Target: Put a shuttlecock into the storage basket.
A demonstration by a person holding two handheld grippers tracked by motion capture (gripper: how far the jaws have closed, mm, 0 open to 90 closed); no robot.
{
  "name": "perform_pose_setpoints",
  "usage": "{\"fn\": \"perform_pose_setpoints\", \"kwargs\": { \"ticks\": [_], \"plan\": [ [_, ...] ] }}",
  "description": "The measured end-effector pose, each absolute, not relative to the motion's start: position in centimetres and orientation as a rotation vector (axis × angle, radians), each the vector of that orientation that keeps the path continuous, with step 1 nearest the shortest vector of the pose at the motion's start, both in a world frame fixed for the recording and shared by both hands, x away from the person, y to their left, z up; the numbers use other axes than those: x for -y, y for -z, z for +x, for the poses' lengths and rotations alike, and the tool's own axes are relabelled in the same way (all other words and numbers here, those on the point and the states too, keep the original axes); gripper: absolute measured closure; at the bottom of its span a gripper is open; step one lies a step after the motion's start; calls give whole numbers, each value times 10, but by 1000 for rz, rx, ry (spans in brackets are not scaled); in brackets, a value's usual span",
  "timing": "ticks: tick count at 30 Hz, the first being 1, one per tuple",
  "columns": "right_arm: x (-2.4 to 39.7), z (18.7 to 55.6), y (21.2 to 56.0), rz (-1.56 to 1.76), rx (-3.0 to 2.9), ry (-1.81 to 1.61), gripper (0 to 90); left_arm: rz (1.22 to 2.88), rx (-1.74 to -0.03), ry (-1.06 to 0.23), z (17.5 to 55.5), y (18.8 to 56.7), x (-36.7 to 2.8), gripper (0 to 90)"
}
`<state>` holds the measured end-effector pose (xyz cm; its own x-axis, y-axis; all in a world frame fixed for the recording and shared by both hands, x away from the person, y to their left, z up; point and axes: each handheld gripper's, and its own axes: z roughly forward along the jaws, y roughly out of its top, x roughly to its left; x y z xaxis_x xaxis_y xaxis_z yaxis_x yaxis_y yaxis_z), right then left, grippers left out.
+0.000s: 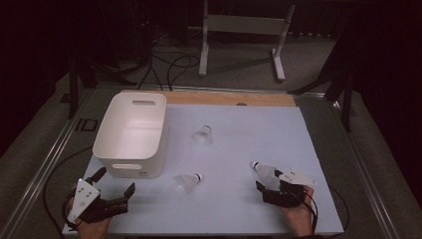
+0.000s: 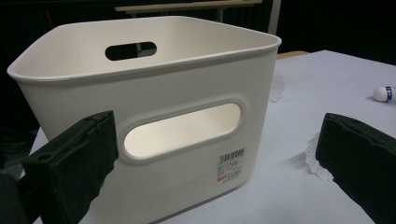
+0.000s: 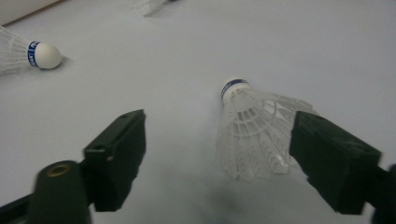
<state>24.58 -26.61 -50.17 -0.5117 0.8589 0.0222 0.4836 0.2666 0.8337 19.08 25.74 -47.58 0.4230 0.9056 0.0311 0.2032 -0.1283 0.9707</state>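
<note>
While the right gripper (image 1: pixel 267 183) was held low over the near right part of the pale blue table (image 1: pixel 249 209), its jaws stood apart with a white shuttlecock (image 3: pixel 254 135) lying on its side between them, close beside one jaw and well clear of the other; no pad could be seen pressing on the feathers. That shuttlecock's cork pointed away from the gripper, and a blue band was seen around it. At the near left corner the left gripper (image 1: pixel 115 182) was held with its jaws wide apart and nothing between them, pointed at the near wall of a white plastic bin (image 1: pixel 130 134), just short of it. A slot handle and a small barcode label were visible on that wall in the left gripper view. Near the middle of the table a second shuttlecock (image 1: pixel 189 182) lay on its side, just beside the bin's near right corner. Farther back, a third shuttlecock (image 1: pixel 202 135) rested to the right of the bin. Beyond the far table edge a grey floor with dark cables (image 1: pixel 169 67) and a white metal stand (image 1: pixel 239 30) was seen.
</note>
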Motion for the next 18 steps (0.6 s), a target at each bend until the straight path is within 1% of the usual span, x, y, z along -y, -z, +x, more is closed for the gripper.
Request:
{"fn": "perform_pose_setpoints", "kwargs": {
  "ticks": [1, 4, 10, 18],
  "plan": [
    [266, 246, 502, 1213, -2105, -1148, 209, 1608, -997, -823, 191, 476, -257, 0],
    [265, 249, 503, 1225, -2111, -1131, 260, 1608, -997, -826, 190, 476, -257, 0],
    [262, 256, 507, 1246, -2122, -1077, 408, 1609, -999, -827, 191, 476, -258, 0],
    [258, 267, 510, 1280, -2136, -1069, 571, 1609, -1000, -828, 191, 476, -257, 0]
  ]
}}
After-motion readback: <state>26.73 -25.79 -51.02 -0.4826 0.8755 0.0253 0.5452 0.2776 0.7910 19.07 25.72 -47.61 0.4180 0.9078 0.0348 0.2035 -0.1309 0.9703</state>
